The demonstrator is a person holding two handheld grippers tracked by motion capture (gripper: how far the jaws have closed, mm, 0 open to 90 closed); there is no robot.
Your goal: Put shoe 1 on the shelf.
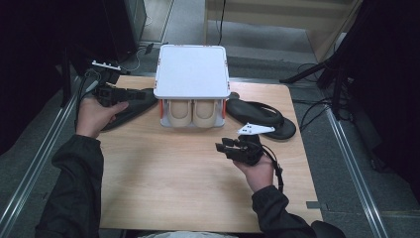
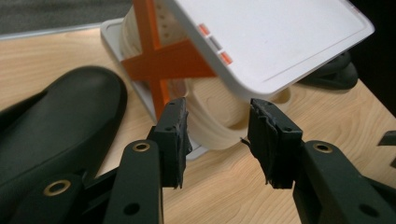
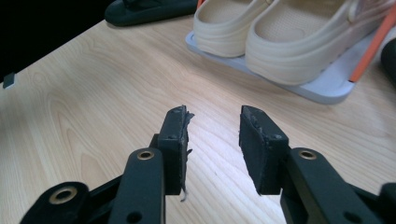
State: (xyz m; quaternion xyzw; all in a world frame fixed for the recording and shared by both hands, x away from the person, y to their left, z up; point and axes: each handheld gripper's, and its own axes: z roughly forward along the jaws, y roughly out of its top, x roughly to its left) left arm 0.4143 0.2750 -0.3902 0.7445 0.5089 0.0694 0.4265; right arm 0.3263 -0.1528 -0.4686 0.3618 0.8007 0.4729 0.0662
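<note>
A white shoe rack (image 1: 192, 69) with orange cross braces (image 2: 161, 63) stands at the table's far middle. A pair of beige sandals (image 1: 192, 113) sits on its lower shelf. One black sandal (image 1: 133, 106) lies left of the rack, another black sandal (image 1: 262, 116) lies to its right. My left gripper (image 1: 133, 93) hovers over the left black sandal (image 2: 56, 121), open, its jaws pointing at the rack's side with nothing between them (image 2: 217, 116). My right gripper (image 1: 221, 145) is open above bare wood in front of the rack, empty (image 3: 212, 116), facing the beige sandals (image 3: 280, 37).
The wooden table (image 1: 173, 183) has bare room in front of the rack. Metal rails (image 1: 39, 158) run along both sides of the table. Dark stands and cables (image 1: 327, 69) are on the floor at the back right.
</note>
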